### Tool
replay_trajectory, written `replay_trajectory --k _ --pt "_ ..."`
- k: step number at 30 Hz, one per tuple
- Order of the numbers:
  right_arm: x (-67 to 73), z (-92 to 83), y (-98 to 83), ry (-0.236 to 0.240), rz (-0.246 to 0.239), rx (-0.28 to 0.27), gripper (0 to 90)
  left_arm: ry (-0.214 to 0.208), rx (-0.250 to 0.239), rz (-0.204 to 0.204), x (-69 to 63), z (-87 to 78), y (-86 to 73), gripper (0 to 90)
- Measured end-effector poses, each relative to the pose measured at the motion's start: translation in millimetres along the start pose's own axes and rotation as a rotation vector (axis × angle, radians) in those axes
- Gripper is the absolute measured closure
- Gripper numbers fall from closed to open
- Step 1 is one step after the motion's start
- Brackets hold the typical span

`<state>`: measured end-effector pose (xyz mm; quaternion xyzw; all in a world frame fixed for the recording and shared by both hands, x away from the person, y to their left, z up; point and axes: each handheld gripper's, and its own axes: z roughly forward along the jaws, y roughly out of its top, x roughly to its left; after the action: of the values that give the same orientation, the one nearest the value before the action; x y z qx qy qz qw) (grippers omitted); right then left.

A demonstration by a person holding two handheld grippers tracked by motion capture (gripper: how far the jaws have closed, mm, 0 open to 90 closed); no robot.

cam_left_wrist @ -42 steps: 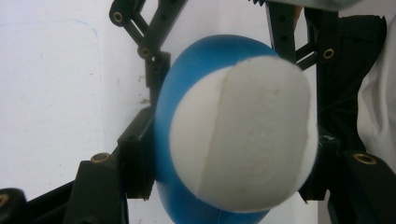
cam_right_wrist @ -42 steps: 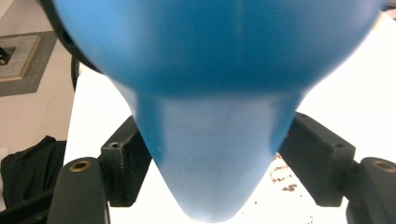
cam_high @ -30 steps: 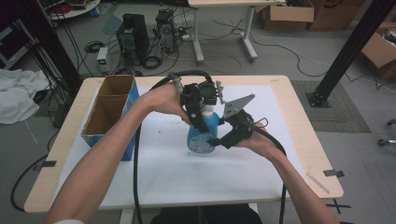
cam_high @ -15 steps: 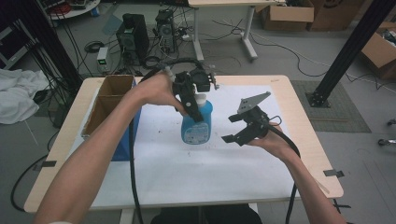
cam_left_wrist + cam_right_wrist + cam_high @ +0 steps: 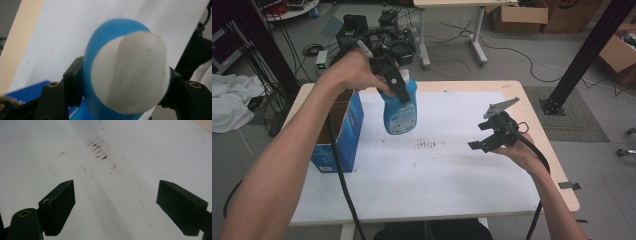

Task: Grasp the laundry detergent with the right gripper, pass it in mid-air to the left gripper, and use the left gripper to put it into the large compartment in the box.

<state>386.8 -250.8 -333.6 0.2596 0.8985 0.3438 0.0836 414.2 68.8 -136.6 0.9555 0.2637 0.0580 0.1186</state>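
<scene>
A blue spray bottle with a white top hangs in the air above the left part of the table, my left gripper shut on its neck. In the left gripper view the bottle's white top sits between the two black jaws of my left gripper, which press on its sides. My right gripper is off to the right, low over the white sheet. Its jaws have just been opening and stand wide apart with nothing between them; in its own view my right gripper looks onto bare sheet.
An open blue cardboard box stands at the table's left edge, close under my left forearm. Brown smudges mark the white sheet near its middle, the same smudges lying ahead of the right jaws. Cables and boxes lie on the floor behind.
My left gripper has lifted the bottle off the table and carried it up and leftward. My right gripper has let go of the bottle, opened and pulled away to the right.
</scene>
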Motion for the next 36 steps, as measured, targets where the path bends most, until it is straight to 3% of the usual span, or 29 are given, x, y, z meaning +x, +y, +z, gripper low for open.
replay_trajectory --k 5,17,21,24,27,32,36 --pt "-7.4 -1.6 -7.0 -0.017 0.032 0.009 15.4 0.045 0.005 -0.149 17.6 -23.7 -10.3 37.6" --pt "-11.3 5.9 -10.0 -0.035 0.02 0.042 15.5 0.149 -0.013 -0.466 53.6 -66.5 -44.6 37.7" --pt "-11.2 7.0 -9.0 -0.037 0.016 0.04 15.5 0.185 0.014 -0.556 62.1 -72.7 -57.2 37.7" --pt "-11.4 7.3 -9.5 -0.037 0.014 0.041 15.5 0.208 0.014 -0.633 68.4 -75.1 -68.8 37.7" --pt "-11.7 8.5 -10.1 -0.04 0.012 0.044 15.6 0.24 0.007 -0.683 71.9 -74.1 -80.0 37.7" --pt "-11.2 9.4 -9.5 -0.036 0.0 0.042 15.7 0.243 -0.019 -0.803 78.0 -67.7 -105.7 37.8" --pt "-10.6 9.0 -9.6 -0.033 -0.003 0.035 15.7 0.255 -0.028 -0.868 81.0 -57.6 -122.3 37.8"
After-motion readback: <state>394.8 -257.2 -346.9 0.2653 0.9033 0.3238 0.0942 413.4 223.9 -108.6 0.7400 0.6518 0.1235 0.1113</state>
